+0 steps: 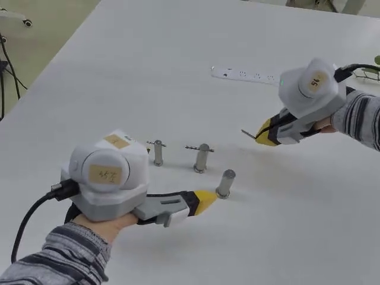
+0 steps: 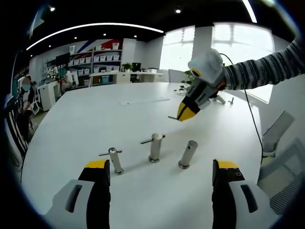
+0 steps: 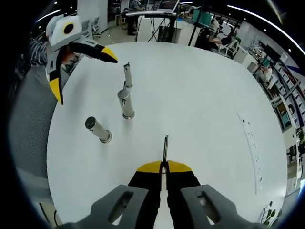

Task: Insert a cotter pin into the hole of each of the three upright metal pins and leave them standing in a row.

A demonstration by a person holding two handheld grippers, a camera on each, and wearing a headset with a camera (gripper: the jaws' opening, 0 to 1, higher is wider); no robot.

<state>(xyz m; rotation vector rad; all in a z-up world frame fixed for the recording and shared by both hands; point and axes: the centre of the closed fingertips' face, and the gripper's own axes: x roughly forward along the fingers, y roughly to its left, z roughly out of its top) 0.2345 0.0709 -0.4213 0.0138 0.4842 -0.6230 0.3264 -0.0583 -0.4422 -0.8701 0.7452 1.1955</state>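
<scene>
Steel: middle metal pin [image 1: 202,158] upright on the white worktop [image 1: 119,71], fitted cotter pin [image 1: 193,148] crosswise through its top. Just left of middle metal pin in head view: second metal pin [image 1: 158,152], likewise upright, second fitted cotter pin [image 1: 155,143] through its head. On the other side of middle metal pin, nearer the person: bare metal pin [image 1: 225,183], plain top, standing slightly out of line with the other two.

Left hand-held gripper [image 1: 205,200] low over the worktop, nearer the person than middle metal pin, yellow tips close to the foot of bare metal pin. Contact there not discernible. Jaws spread wide in left gripper view, all three pins framed in the gap, further ahead.

Right hand-held gripper [image 1: 261,138] raised to the right of middle metal pin, apart from the row. Jaws pressed together, pinching loose cotter pin [image 1: 248,133] by one end, free end straight out ahead of the tips.

Beyond middle metal pin, well apart: white power strip [image 1: 243,75] flat on the worktop.
</scene>
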